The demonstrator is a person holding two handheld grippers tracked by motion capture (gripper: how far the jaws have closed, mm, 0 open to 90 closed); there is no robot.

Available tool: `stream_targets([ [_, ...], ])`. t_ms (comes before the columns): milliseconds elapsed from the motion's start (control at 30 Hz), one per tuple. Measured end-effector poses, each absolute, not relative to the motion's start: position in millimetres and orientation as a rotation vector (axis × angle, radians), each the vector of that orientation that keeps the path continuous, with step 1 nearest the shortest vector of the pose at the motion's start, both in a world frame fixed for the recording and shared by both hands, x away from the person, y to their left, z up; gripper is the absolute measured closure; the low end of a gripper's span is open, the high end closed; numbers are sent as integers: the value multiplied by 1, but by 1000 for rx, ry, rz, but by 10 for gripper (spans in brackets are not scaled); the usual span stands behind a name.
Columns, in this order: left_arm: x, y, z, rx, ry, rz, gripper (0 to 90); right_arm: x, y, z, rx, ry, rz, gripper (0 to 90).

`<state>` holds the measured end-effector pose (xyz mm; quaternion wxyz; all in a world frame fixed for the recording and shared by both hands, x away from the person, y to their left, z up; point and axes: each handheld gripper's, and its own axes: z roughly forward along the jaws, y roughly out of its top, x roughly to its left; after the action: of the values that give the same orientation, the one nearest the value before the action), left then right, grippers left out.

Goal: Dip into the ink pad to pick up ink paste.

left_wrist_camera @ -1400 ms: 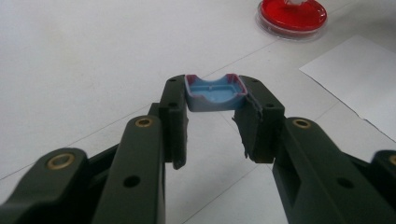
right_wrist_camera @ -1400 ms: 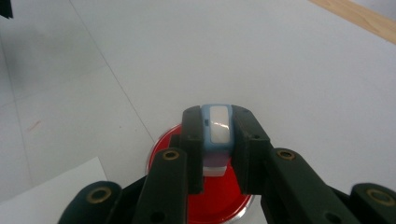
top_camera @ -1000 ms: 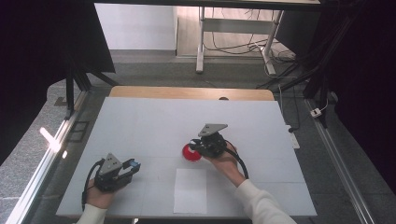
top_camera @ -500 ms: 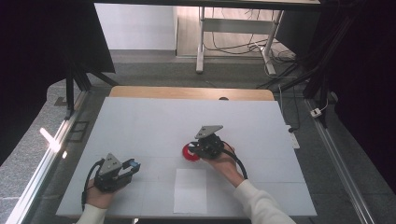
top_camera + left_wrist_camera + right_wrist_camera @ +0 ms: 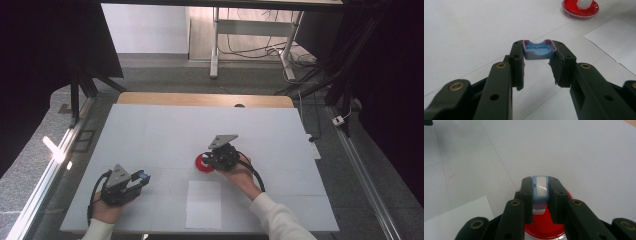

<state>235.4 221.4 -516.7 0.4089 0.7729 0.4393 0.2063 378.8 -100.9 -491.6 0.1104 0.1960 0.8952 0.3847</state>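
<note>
My left gripper (image 5: 537, 55) is shut on a small blue cap (image 5: 538, 49) with a purplish rim, held just above the white table. In the high view, that left gripper (image 5: 140, 177) sits near the table's front left. My right gripper (image 5: 540, 185) is shut on a pale blue and white block (image 5: 540, 191), held upright over a red round dish (image 5: 544, 227). From above, the right gripper (image 5: 207, 161) is at the table's middle, its tips over the red dish (image 5: 201, 165). The left gripper view shows the red dish (image 5: 580, 7) farther off with the white block on it.
A white sheet of paper (image 5: 204, 204) lies flat near the front edge, between the two hands. The white table (image 5: 160, 130) has a wooden strip (image 5: 200, 99) along its far edge. Black frame posts stand at both sides.
</note>
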Motion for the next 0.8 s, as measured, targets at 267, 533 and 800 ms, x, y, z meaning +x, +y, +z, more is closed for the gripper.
stream_targets([
  [267, 235, 222, -517, 1944, 1108, 520, 646, 379, -101, -493, 580, 2632, 1127, 759],
  [533, 235, 221, -516, 1945, 1106, 518, 646, 379, -100, -495, 598, 2635, 1118, 759],
  [800, 235, 221, -516, 1947, 1107, 521, 646, 377, -99, -496, 593, 2630, 1102, 761],
])
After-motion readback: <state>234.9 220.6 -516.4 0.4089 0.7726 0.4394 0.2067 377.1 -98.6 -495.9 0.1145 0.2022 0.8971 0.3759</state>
